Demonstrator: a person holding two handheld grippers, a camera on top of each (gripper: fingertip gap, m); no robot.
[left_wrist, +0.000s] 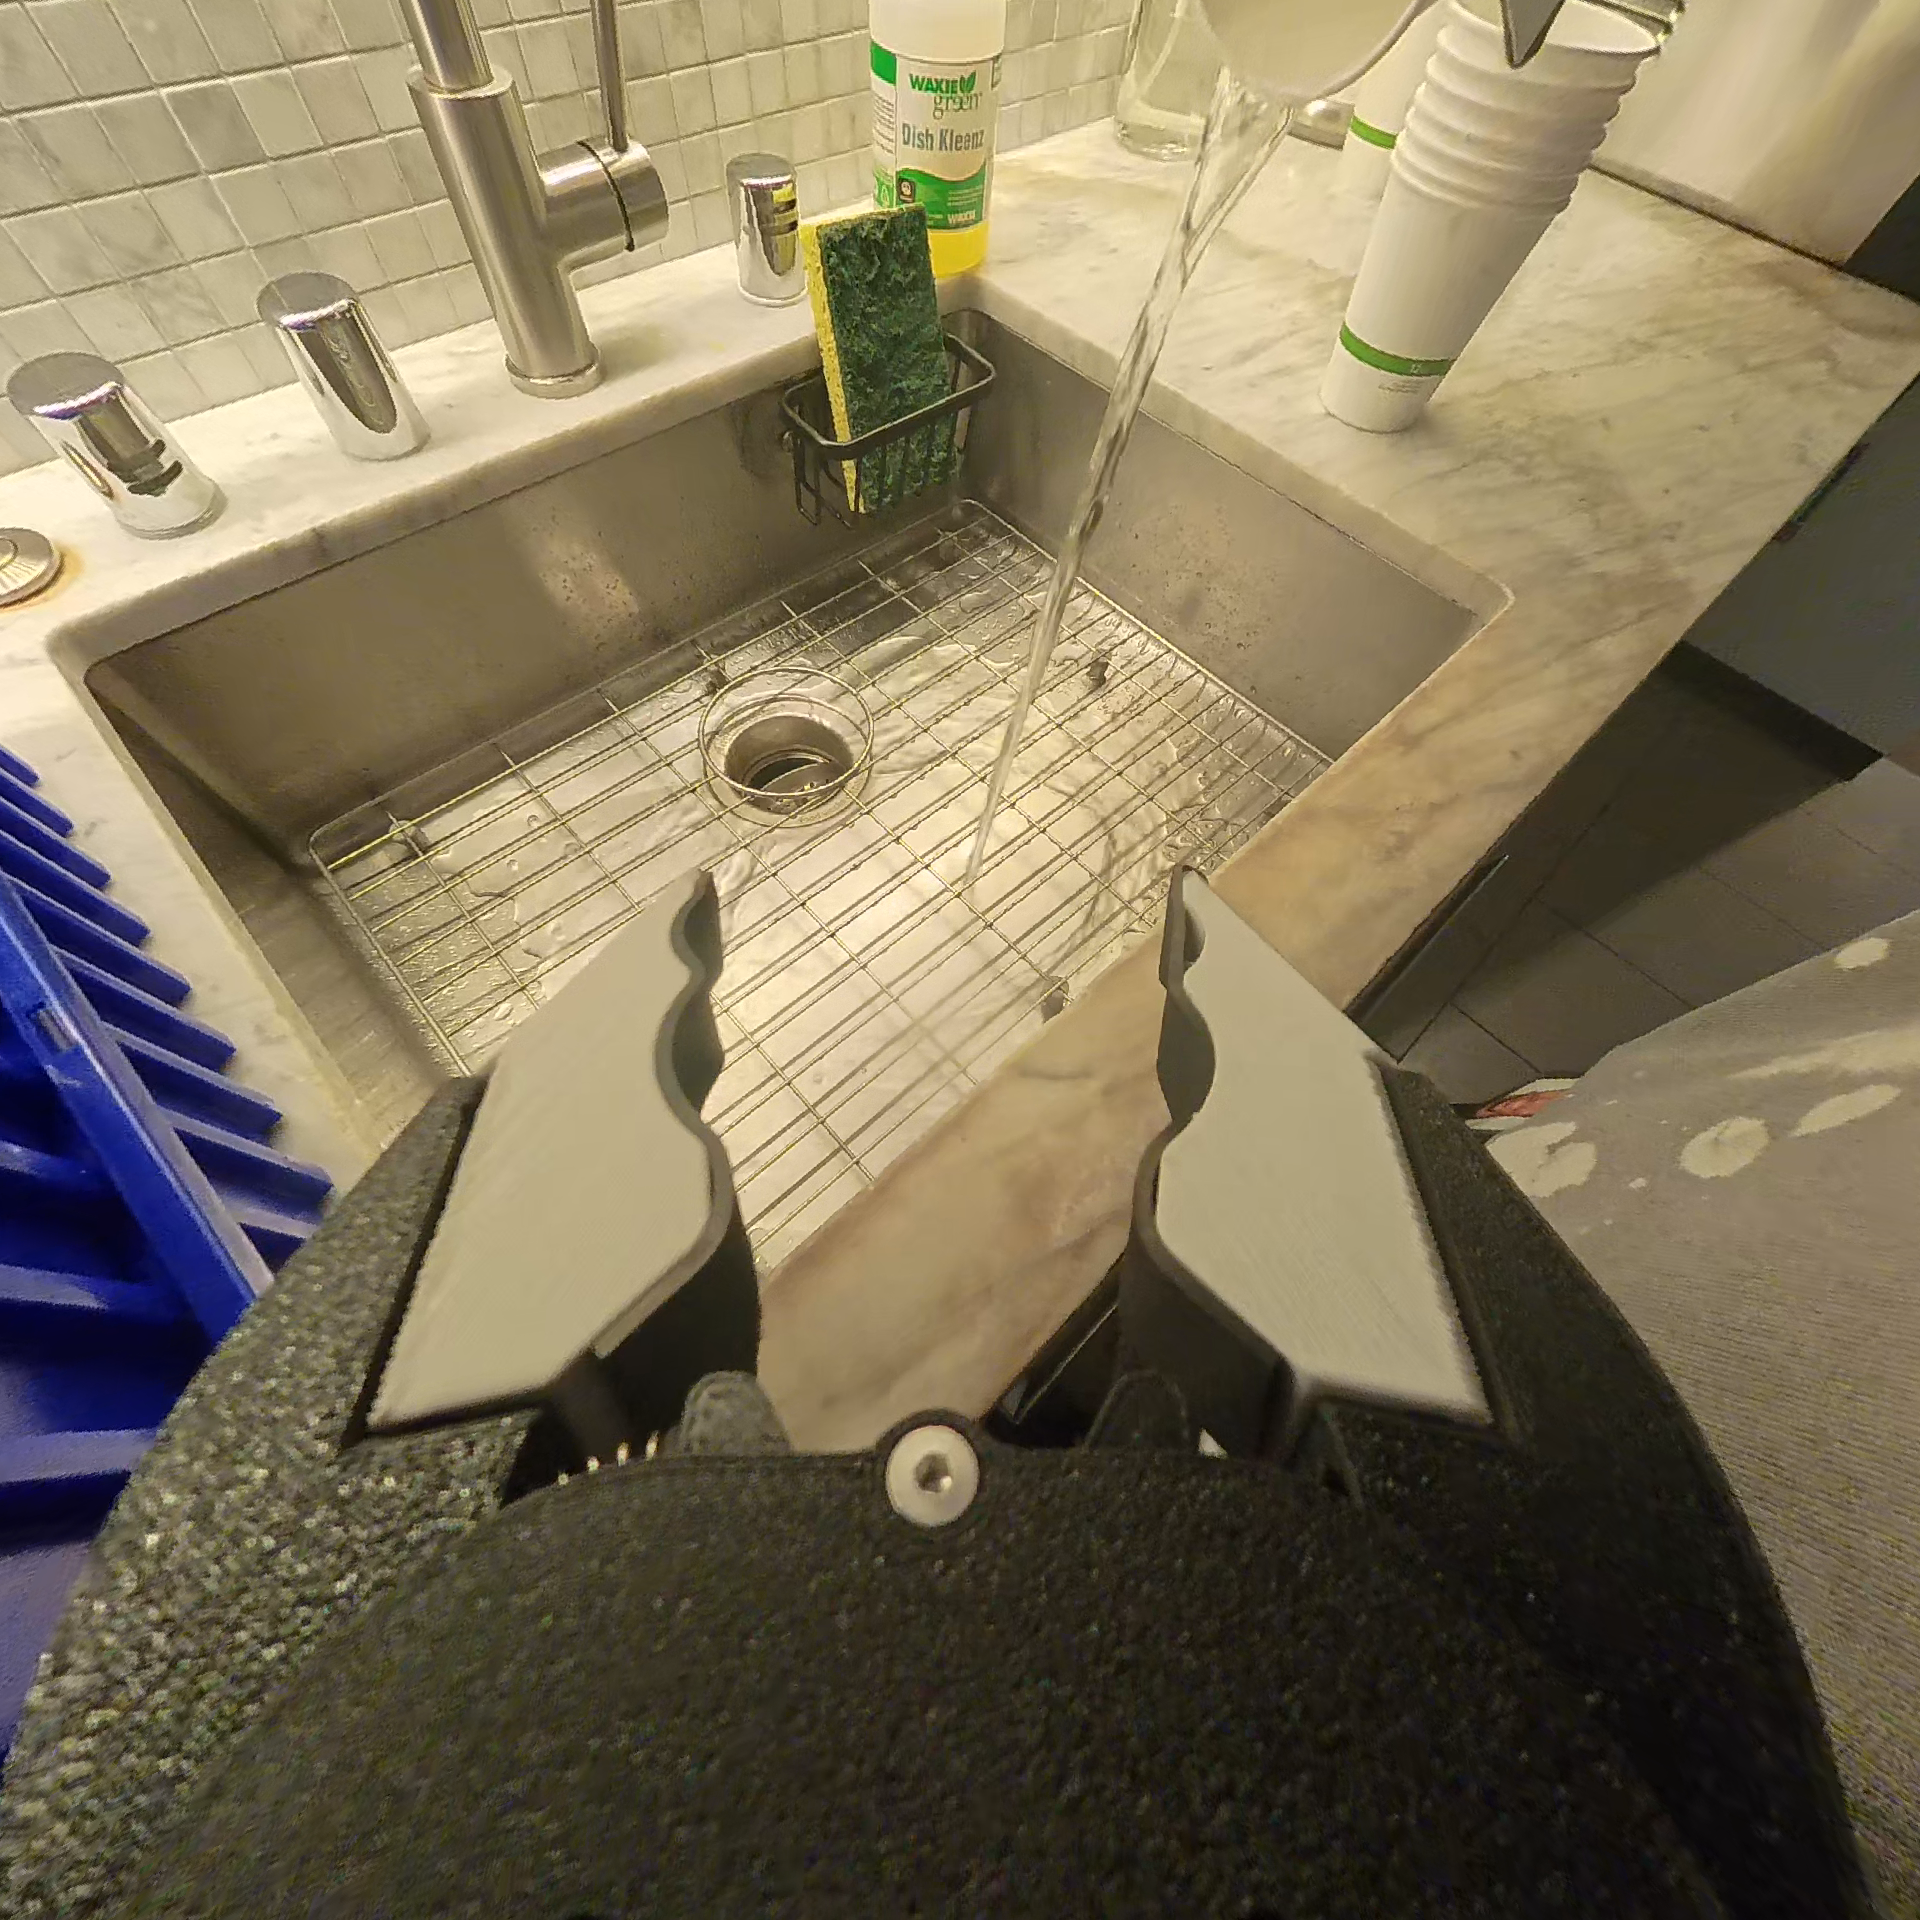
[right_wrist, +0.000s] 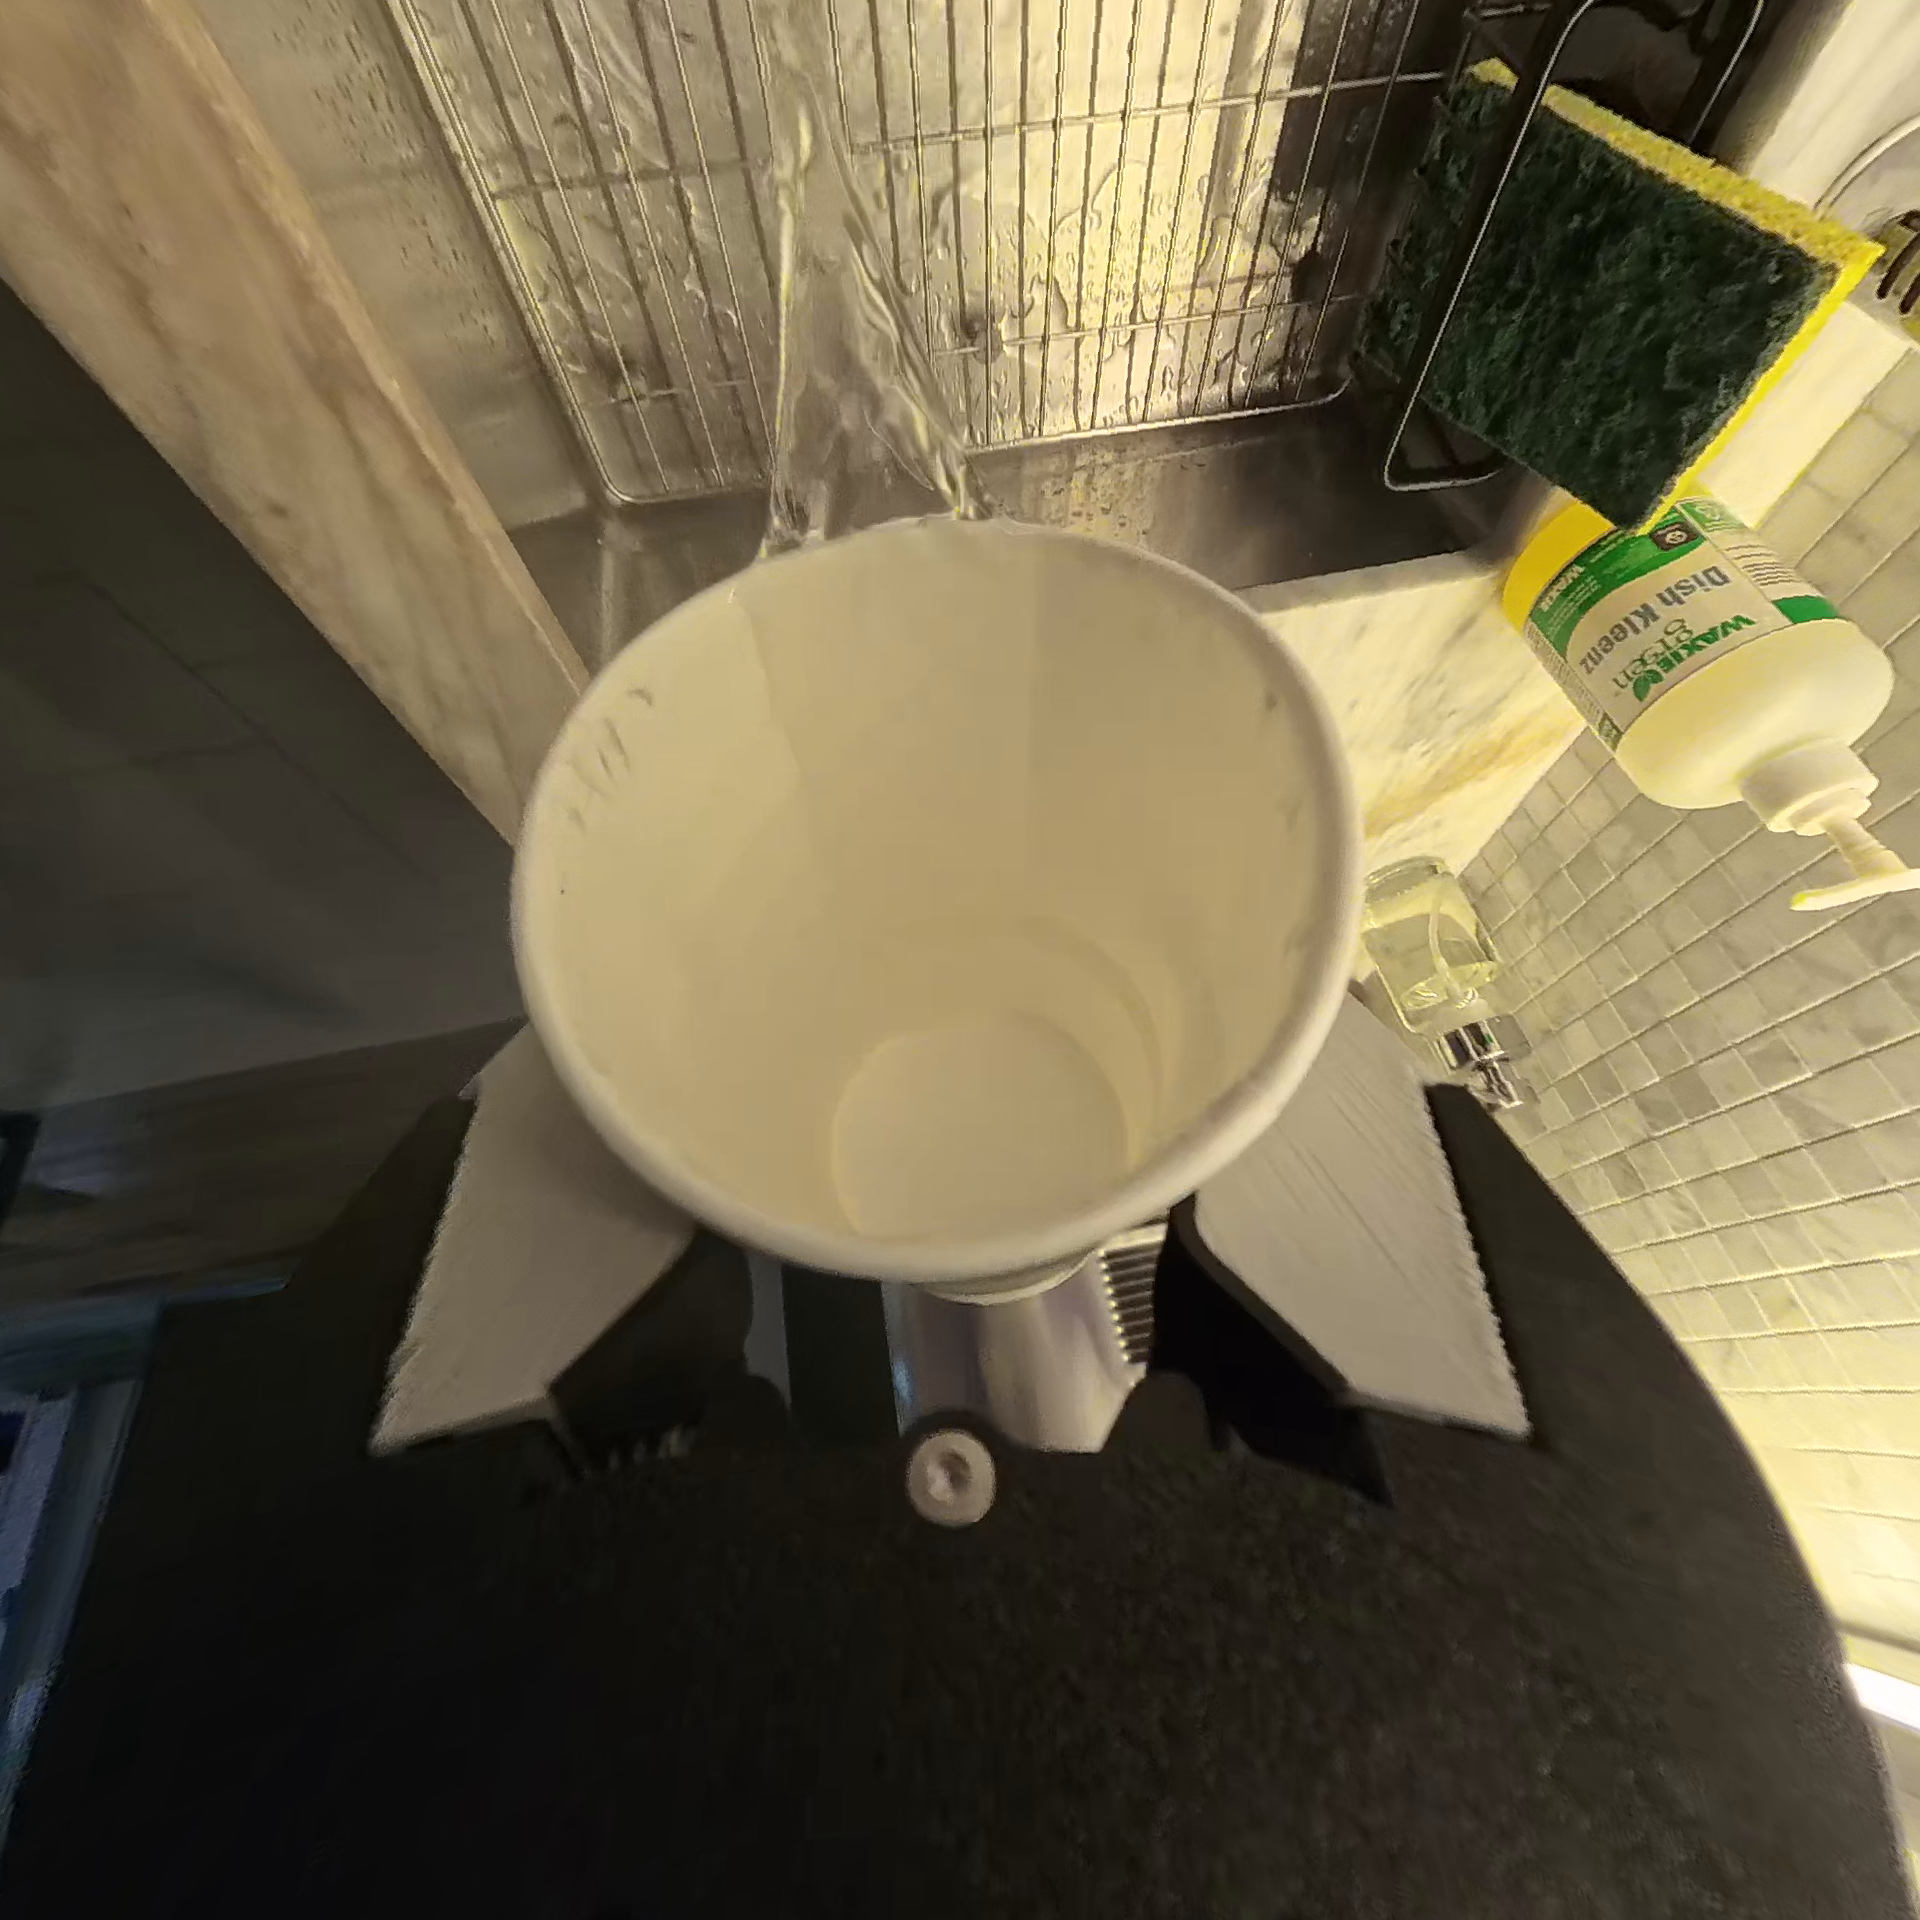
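The right gripper (right_wrist: 935, 1195) jaws clamp a paper cup (right_wrist: 935, 883), tipped so water (left_wrist: 1091, 499) falls into the sink (left_wrist: 582, 582). The left gripper (left_wrist: 940, 935) jaws stand wide apart, empty, above the grid (left_wrist: 883, 987).

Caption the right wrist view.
Right gripper tips a paper cup, spilling water into the sink.
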